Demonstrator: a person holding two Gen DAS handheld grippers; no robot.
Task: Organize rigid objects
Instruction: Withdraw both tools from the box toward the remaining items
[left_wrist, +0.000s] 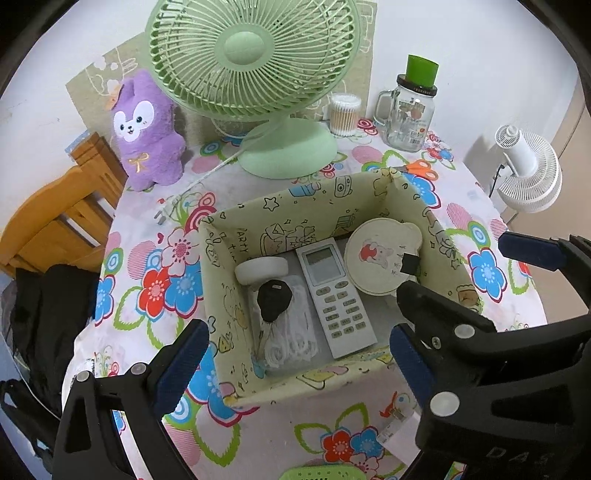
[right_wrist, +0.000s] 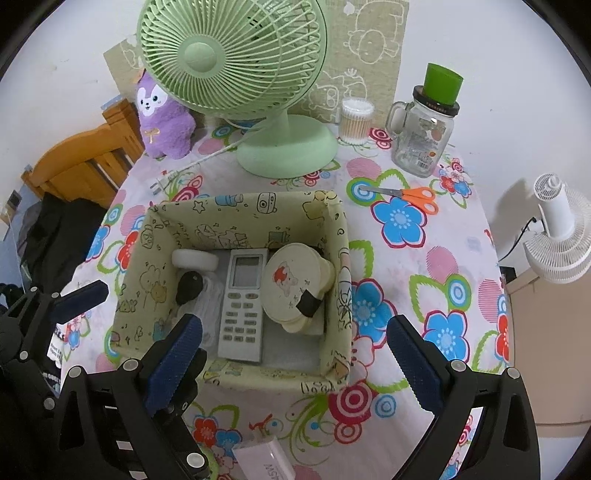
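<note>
Now both the left gripper (left_wrist: 299, 354) and right gripper (right_wrist: 295, 343) hover spread and empty over the packed fabric box (right_wrist: 236, 205), so fetching the scissors (right_wrist: 406, 194) looks next.

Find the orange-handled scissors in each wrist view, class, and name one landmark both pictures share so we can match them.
Left wrist view: the orange-handled scissors show only in part, right of centre, peeking out behind the far right corner of the fabric box.
Right wrist view: the scissors lie in full on the floral tablecloth, upper right, apart from the box.
Shared landmark: the green fan at the back of the table.
</note>
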